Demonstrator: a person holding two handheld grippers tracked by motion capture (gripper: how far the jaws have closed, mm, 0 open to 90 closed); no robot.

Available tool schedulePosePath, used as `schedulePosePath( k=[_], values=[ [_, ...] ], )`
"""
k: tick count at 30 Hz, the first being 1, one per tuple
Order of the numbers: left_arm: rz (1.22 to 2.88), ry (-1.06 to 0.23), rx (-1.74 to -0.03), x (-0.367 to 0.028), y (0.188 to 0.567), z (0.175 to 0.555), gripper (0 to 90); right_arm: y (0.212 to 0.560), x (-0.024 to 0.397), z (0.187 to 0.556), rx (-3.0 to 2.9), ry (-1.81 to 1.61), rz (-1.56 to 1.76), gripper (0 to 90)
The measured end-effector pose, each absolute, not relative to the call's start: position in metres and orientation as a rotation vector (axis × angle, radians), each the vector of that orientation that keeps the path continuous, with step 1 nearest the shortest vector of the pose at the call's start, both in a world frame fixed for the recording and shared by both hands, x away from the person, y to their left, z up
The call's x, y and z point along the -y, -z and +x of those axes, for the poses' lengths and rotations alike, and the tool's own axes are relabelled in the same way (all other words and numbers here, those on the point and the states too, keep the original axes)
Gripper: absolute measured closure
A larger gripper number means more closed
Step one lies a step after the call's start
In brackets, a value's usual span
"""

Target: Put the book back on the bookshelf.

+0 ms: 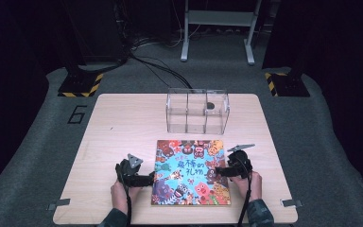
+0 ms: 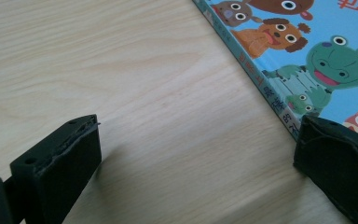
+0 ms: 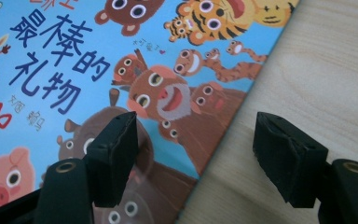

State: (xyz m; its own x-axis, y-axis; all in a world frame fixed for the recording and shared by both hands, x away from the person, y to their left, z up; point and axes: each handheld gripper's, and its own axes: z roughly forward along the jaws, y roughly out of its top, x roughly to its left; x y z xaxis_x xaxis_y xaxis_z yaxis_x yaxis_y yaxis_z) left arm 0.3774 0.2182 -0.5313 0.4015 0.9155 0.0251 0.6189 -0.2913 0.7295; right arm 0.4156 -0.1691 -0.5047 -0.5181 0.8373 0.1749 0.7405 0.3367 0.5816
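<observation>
1. Gripping the picture book (image 1: 191,172) by its two side edges looks like the step in hand; the book lies flat and closed on the near half of the wooden table (image 1: 123,123), cover up, in front of the clear compartment box (image 1: 197,111).
2. Left gripper (image 1: 147,179): released, jaws wide apart, nothing between the pads. In the left gripper view one jaw rests low over bare wood, the other sits just at the book's spine edge (image 2: 261,86). Best slid lower and inward so that one pad goes under the edge, not on top of the cover.
3. Right gripper (image 1: 220,171): half open, jaws straddling the book's right edge (image 3: 223,135), one over the cover, the other over bare table. No pad presses on the book, so not yet a grip.
4. Worth tilting each gripper so the jaws bite across the book's thickness, then closing both sides evenly to keep it from skidding.
5. Pose: both forearms enter from the near edge, hands wrapped around the gripper bodies, left hand (image 1: 120,191) and right hand (image 1: 250,184) low by the table, grippers pointing inward toward each other across the book.
</observation>
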Motion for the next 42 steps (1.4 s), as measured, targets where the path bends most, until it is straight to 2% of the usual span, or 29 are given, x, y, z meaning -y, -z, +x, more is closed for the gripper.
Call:
schedulePosePath(
  k=[1,6,22,26,34,42],
  values=[
    [2.031,-0.554,-1.309,-0.219,0.531,0.379,0.4,0.505,0.169,0.416,-2.435,-0.928,1.451,31.5],
    [2.031,-0.562,-1.303,-0.219,0.531,0.381,0.1,0.503,0.168,0.419,-2.46,-0.917,1.458,34.0],
    [2.015,-0.568,-1.309,-0.218,0.532,0.381,0.1,0.495,0.153,0.431,-2.496,-0.75,1.582,32.0],
    [2.014,-0.568,-1.31,-0.218,0.532,0.381,0.2,0.497,0.16,0.428,-2.477,-0.823,1.574,35.3],
    [2.018,-0.569,-1.308,-0.218,0.532,0.381,0.2,0.501,0.174,0.428,-2.468,-0.987,1.593,35.4],
    [2.018,-0.562,-1.308,-0.218,0.532,0.381,0.2,0.501,0.174,0.428,-2.468,-0.987,1.595,35.3]
  ],
)
